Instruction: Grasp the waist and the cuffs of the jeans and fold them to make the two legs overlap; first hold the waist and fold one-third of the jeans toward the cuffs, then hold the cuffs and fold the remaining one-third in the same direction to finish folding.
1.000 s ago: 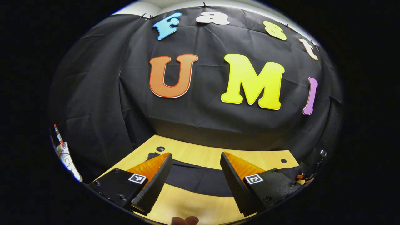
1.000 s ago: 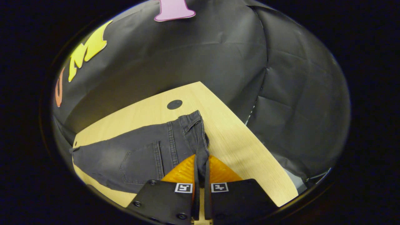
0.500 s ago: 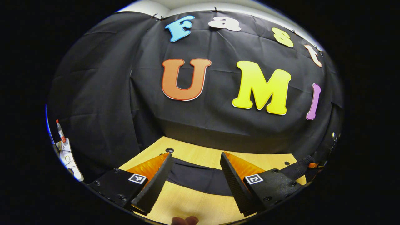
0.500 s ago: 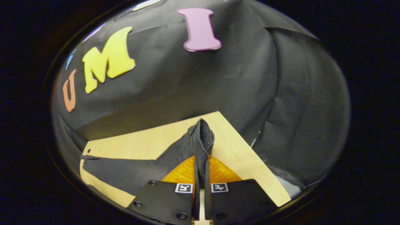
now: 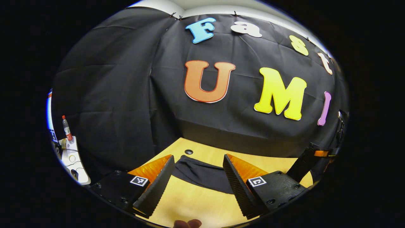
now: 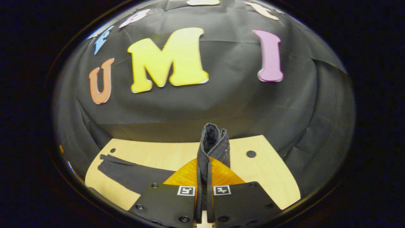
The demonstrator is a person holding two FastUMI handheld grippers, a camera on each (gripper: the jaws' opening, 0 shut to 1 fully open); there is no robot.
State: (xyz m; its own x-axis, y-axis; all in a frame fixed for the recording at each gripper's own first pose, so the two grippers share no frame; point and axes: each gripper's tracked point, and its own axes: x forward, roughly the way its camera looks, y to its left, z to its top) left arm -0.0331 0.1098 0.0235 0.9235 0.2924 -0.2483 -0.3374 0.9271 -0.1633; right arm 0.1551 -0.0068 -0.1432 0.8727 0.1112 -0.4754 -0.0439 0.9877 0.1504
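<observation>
Your right gripper (image 6: 203,177) has its fingers (image 6: 200,177) pinched together on the waist (image 6: 211,142) of the dark jeans (image 6: 136,175). The cloth stands up in a bunched fold above the fingertips, lifted off the desk (image 6: 158,153), and a strip of it runs down between the two fingers. The rest of the jeans trails away to the left in the right gripper view, lying flat on the light wooden desk with the cuffs (image 6: 106,158) near its far left corner. A dark round hole (image 6: 251,154) in the desk sits just right of the raised waist.

Your left gripper (image 5: 197,183) has its fingers (image 5: 155,190) spread wide apart with nothing between them. In the left gripper view they hang over bare desk (image 5: 193,202), and the leg end of the jeans (image 5: 202,172) lies flat just beyond the fingertips, not touching them. Another round hole (image 5: 189,152) lies just beyond that cloth. At the right edge of that view your other gripper (image 5: 308,160) appears as a dark shape with cloth rising towards it. A fingertip of your hand (image 5: 187,223) shows at the bottom edge.
</observation>
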